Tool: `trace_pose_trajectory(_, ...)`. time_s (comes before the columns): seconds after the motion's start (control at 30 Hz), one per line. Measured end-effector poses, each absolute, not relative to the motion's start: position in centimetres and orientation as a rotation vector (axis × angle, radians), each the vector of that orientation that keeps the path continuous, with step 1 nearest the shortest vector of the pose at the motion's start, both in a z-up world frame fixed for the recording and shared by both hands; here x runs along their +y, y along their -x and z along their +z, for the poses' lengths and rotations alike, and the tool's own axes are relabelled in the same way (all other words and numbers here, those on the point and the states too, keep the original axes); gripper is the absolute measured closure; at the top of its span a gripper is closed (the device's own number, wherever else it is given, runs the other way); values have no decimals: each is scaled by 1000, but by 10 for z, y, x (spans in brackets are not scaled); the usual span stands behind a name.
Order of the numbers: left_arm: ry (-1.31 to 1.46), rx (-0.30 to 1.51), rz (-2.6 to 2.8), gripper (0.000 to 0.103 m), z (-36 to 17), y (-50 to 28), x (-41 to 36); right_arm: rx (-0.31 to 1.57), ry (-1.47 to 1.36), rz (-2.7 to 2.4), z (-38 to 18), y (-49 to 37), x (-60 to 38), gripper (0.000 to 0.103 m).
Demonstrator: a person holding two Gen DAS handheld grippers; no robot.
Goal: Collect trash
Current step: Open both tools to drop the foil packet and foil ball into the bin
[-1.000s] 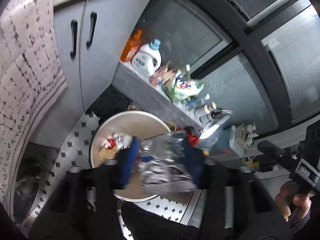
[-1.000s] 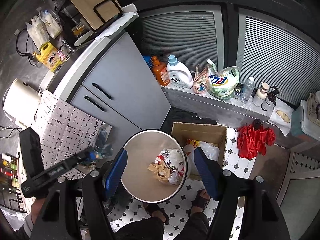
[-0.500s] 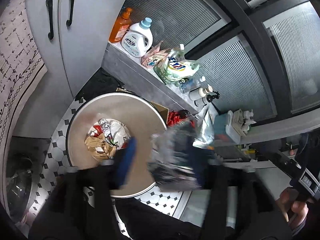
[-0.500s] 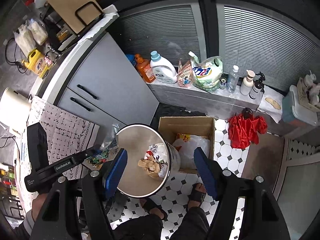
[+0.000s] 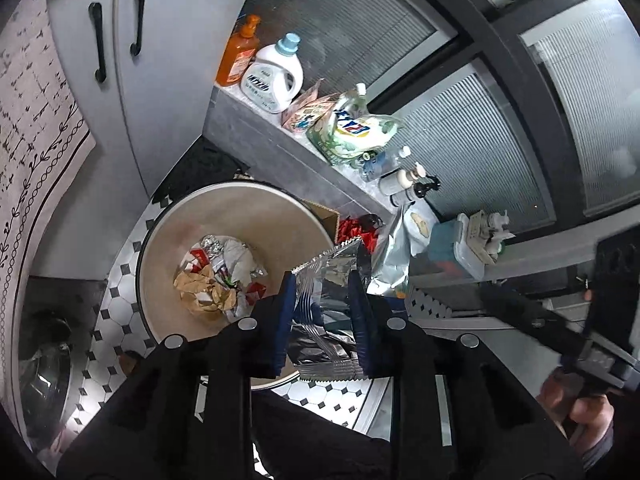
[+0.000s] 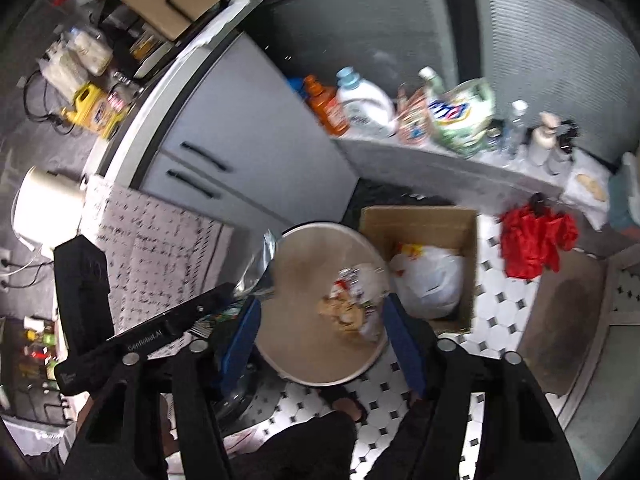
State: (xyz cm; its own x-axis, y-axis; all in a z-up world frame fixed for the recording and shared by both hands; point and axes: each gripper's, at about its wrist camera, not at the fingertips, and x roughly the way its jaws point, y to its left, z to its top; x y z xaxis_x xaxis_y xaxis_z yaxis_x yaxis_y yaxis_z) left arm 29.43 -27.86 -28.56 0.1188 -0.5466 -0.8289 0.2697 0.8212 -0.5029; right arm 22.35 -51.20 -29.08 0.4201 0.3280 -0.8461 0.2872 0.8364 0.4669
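My left gripper (image 5: 323, 280) is shut on silver foil snack wrappers (image 5: 326, 308), held over the near rim of a round beige trash bin (image 5: 240, 216). Crumpled paper and wrappers (image 5: 216, 276) lie at the bin's bottom. In the right wrist view the bin (image 6: 304, 252) sits below, the left gripper (image 6: 168, 326) with its foil wrappers (image 6: 260, 264) is at the bin's left rim, and my right gripper (image 6: 320, 308) is open and empty above the bin.
A cardboard box (image 6: 420, 220) with a white plastic bag (image 6: 430, 280) stands right of the bin. A ledge holds detergent bottles (image 5: 272, 76) and refill pouches (image 5: 352, 128). Grey cabinet doors (image 5: 132, 60), a red cloth (image 6: 536, 236), tiled floor (image 6: 500, 312).
My left gripper with the foil wrappers has swung further over the bin, so more of the bin's inside shows. The right gripper has dropped closer to the bin, still open.
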Motion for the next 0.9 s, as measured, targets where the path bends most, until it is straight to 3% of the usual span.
trace_pose_trajectory(0.17,264,1323,-616,77,-285,-295,-276,1202,-669,103,-310,-239,-494,59)
trace_pose_trajectory(0.53,287,1326,-637,77,-294,-295,-273,1237,-747,151,-336,-263,-490,60)
trace_pose_trajectory(0.67,338,1308,-640,77,-294,-297,-270,1304,-759,126,-358,-267,-490,67)
trace_pose_trajectory(0.9,355,1309,-622,77,-298,-304,-269,1324,-739,114,-367,-266,-494,69)
